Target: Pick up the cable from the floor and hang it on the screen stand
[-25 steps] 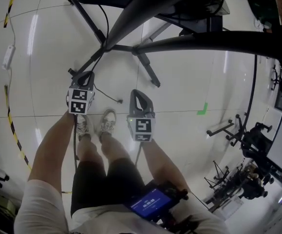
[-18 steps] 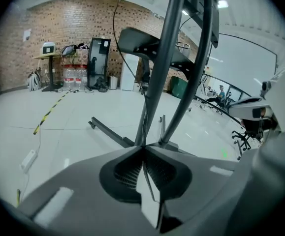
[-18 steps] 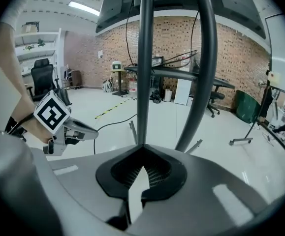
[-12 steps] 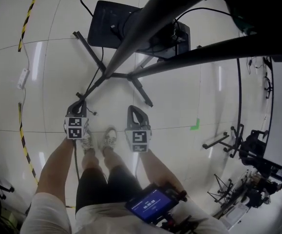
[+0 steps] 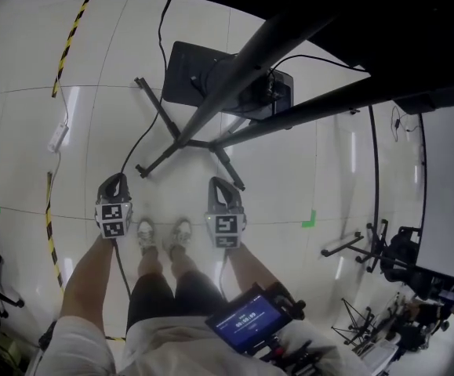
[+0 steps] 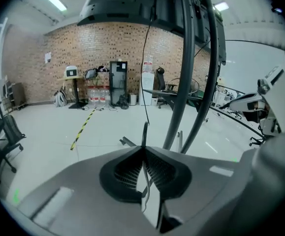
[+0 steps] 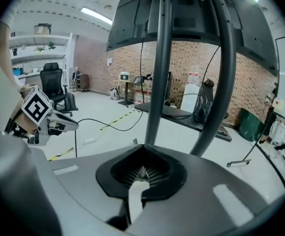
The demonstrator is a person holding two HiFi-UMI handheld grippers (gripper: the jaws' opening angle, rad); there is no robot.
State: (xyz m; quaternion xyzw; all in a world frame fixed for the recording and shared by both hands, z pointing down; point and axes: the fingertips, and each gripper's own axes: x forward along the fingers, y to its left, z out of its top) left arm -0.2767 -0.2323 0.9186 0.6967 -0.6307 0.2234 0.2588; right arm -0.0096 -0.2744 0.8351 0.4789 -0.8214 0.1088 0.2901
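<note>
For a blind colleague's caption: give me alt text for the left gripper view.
The left hand-held gripper is shut on a thin black cable that runs upward, with the screen stand's dark poles ahead and a brick wall behind.

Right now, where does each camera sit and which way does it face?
Head view: on the person's head, facing steeply down at floor and screen stand; forearms, legs, left gripper, right gripper show.
Left gripper view: on left gripper, along jaws shut on the cable, toward a brick wall.
Right gripper view: on right gripper, jaws shut, facing likewise; left gripper shows at left.
All share the stand's poles.
</note>
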